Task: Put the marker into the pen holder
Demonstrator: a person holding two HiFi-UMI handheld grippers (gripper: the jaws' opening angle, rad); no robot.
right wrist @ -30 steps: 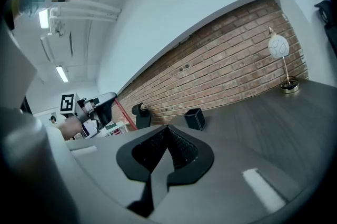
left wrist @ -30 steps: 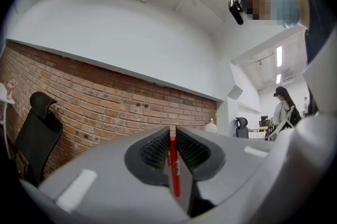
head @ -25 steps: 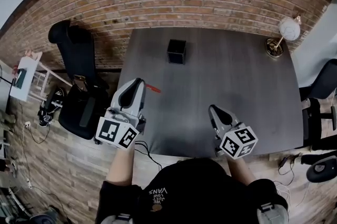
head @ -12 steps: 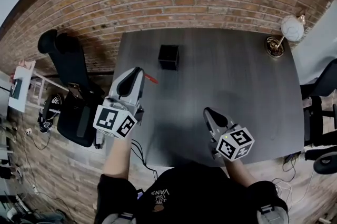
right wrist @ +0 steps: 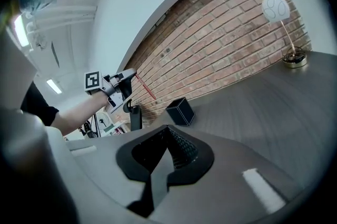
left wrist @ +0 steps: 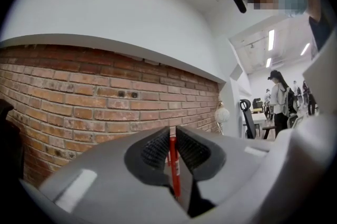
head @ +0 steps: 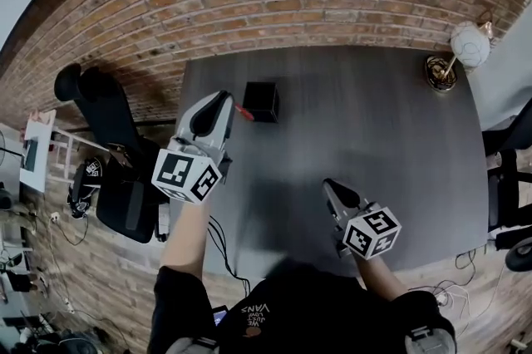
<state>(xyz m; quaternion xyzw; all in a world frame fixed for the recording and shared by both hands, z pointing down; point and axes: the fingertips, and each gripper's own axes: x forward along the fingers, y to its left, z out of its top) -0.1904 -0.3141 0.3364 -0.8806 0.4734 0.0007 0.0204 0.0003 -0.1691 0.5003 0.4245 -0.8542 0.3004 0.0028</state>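
My left gripper (head: 228,100) is shut on a thin red marker (head: 243,111), raised above the table's left part. The marker's free end points toward the black square pen holder (head: 262,101), just left of it. In the left gripper view the marker (left wrist: 173,168) stands upright, clamped between the two ribbed pads, and the gripper (left wrist: 171,148) faces the brick wall. My right gripper (head: 331,187) hovers low over the near middle of the table, shut with nothing in it. In the right gripper view, beyond that gripper (right wrist: 167,140), I see the pen holder (right wrist: 180,111) and the left gripper (right wrist: 119,88) with the marker (right wrist: 145,86).
The dark grey table (head: 374,120) backs onto a brick wall (head: 291,3). A lamp with a white globe and brass base (head: 453,57) stands at the far right corner. A black office chair (head: 104,107) is off the left edge, another (head: 511,161) at the right.
My left gripper has carried the marker forward, from the table's left edge up to beside the pen holder. The right gripper has hardly moved.
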